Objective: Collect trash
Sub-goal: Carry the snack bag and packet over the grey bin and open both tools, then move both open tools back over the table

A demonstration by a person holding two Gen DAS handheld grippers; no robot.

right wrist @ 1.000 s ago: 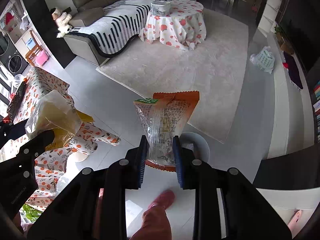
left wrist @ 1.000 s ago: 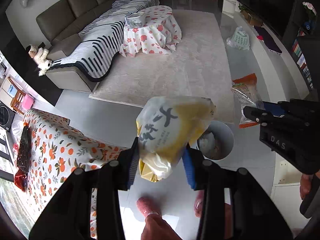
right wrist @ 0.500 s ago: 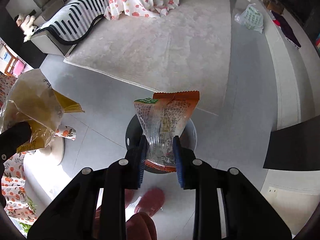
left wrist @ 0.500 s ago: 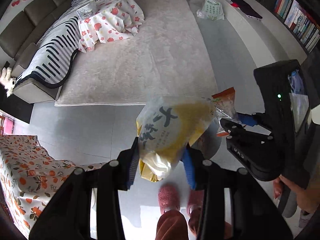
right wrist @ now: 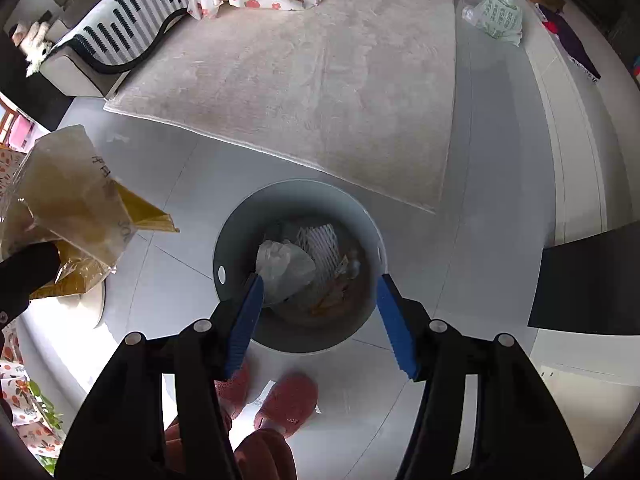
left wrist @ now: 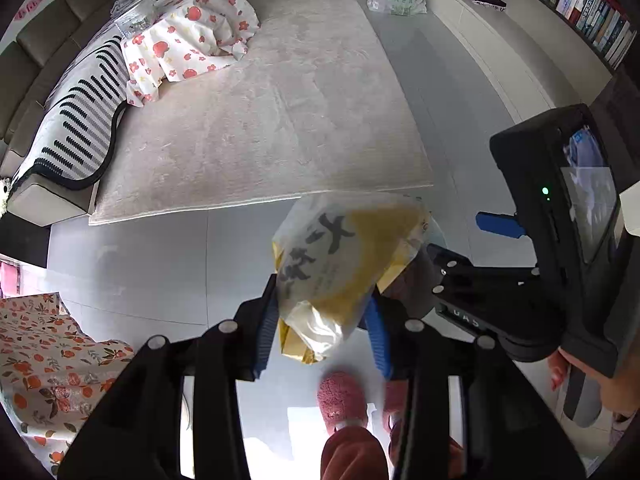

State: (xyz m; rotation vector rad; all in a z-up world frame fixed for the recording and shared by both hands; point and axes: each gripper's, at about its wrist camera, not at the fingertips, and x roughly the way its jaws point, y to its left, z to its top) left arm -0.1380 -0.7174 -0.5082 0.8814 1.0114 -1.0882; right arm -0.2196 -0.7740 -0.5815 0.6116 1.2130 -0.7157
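My left gripper [left wrist: 322,320] is shut on a yellow and clear snack bag [left wrist: 344,264] with black characters, held above the floor; the bag also shows at the left of the right wrist view [right wrist: 76,208]. My right gripper [right wrist: 320,300] is open and empty, directly above a round grey trash bin [right wrist: 236,236] that holds crumpled plastic, white foam netting and wrappers. In the left wrist view the right gripper [left wrist: 472,240] is to the right of the bag and hides most of the bin.
A beige rug [right wrist: 320,80] lies beyond the bin. A sofa with a striped throw [left wrist: 72,120] and a fruit-print covered table [left wrist: 188,40] stand at the back. A green-print plastic bag [right wrist: 498,16] lies on the floor. My slippers [right wrist: 288,400] are just below the bin.
My right gripper has opened and the orange-topped snack wrapper it held is gone from its jaws. Both grippers have moved closer over the bin. The left gripper still holds the yellow bag.
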